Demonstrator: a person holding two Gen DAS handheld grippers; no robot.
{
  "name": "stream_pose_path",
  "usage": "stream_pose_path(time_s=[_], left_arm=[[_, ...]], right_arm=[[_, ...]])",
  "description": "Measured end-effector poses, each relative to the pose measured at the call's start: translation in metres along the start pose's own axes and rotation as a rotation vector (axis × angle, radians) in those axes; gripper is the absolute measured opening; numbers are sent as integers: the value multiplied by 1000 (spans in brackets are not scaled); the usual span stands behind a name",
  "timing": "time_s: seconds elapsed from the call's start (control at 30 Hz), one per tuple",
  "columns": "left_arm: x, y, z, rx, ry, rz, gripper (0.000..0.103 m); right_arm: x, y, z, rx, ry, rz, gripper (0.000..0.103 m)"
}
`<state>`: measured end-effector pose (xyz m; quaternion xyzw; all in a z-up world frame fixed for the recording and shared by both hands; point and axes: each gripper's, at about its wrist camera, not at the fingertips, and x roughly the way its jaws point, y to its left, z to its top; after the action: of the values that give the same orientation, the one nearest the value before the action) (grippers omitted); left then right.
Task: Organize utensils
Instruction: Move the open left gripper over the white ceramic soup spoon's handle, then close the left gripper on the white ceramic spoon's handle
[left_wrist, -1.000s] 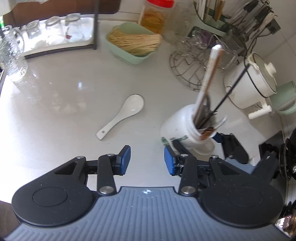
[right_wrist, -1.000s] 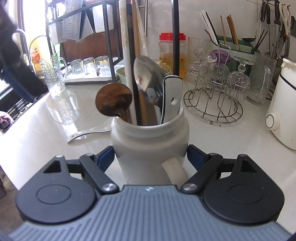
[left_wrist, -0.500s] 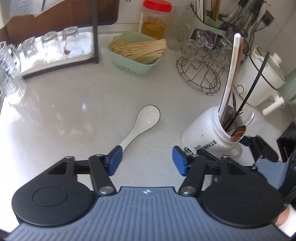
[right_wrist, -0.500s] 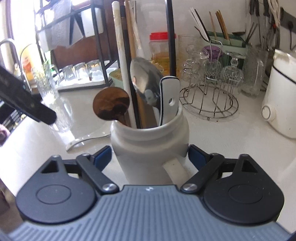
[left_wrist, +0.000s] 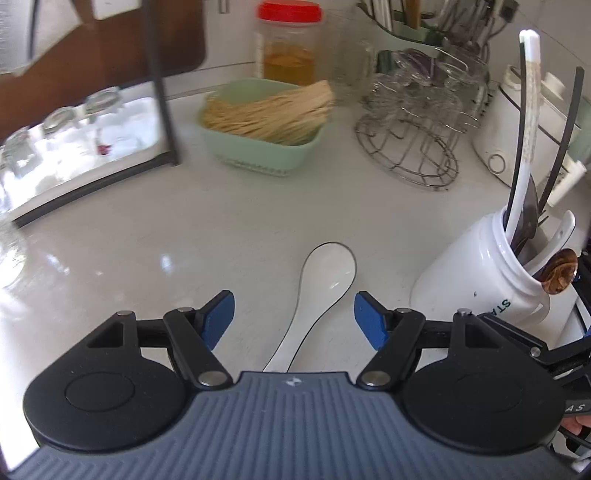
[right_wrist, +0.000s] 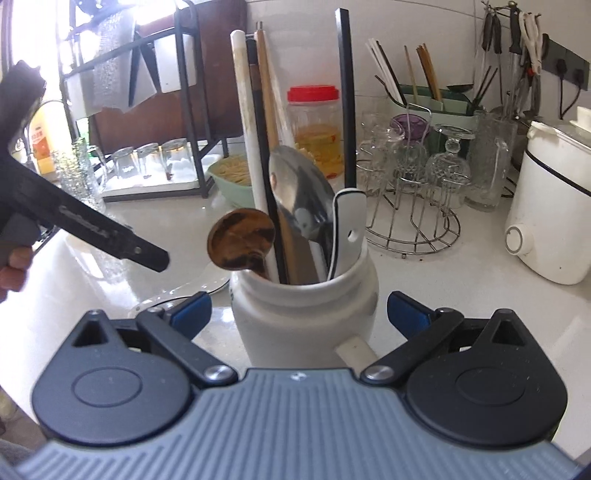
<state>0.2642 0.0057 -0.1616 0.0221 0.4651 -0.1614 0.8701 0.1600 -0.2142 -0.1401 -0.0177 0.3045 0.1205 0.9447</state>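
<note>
A white ceramic spoon (left_wrist: 325, 280) lies on the pale counter, bowl away from me. Its handle runs between the fingers of my left gripper (left_wrist: 293, 319), whose jaws are opening; the blue pads stand clear of the handle on both sides. To the right stands a white mug (left_wrist: 476, 273) holding several utensils: long handles, a metal spoon and a brown wooden spoon. In the right wrist view the mug (right_wrist: 295, 295) sits between the jaws of my right gripper (right_wrist: 299, 312), which is open, with a gap at each pad. One finger of the left gripper (right_wrist: 140, 254) reaches in from the left.
A green basket of noodles (left_wrist: 258, 147) and a red-lidded jar (left_wrist: 288, 44) stand at the back. A wire rack of glasses (left_wrist: 410, 147) and a white cooker (right_wrist: 550, 221) are to the right. A black shelf post (left_wrist: 162, 92) and a tray of glasses (left_wrist: 81, 147) are at the left.
My left gripper came down over the white spoon and spread wider, so the handle now lies between its fingers. The right gripper's pads came off the mug's sides.
</note>
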Motion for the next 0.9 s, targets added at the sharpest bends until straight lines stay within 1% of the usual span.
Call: stream_pose_path(time_s=[0.07, 0.17, 0.23, 0.33, 0.43, 0.5, 0.73, 0.87, 0.9], left_arm=[[10, -3, 4, 29, 4, -28, 76], [22, -11, 8, 83, 15, -35, 76], [31, -14, 11, 107, 31, -55, 76], [45, -18, 14, 140, 56, -68, 76], [54, -21, 15, 165, 77, -95, 76], [59, -23, 16, 194, 80, -98, 76], [68, -26, 21, 238, 84, -114, 74], [73, -26, 22, 250, 100, -124, 66], [75, -27, 22, 253, 102, -123, 63]], right_arm=[[1, 0, 0, -3, 7, -17, 103], [2, 0, 1, 3, 17, -29, 103], [4, 1, 2, 0, 21, -37, 102], [8, 1, 4, 6, 30, -44, 98], [12, 2, 4, 3, 37, -47, 97], [13, 3, 5, -1, 41, -45, 93], [17, 7, 4, -9, 48, -56, 92], [18, 7, 4, -6, 52, -62, 92], [18, 7, 4, -5, 53, -61, 92]])
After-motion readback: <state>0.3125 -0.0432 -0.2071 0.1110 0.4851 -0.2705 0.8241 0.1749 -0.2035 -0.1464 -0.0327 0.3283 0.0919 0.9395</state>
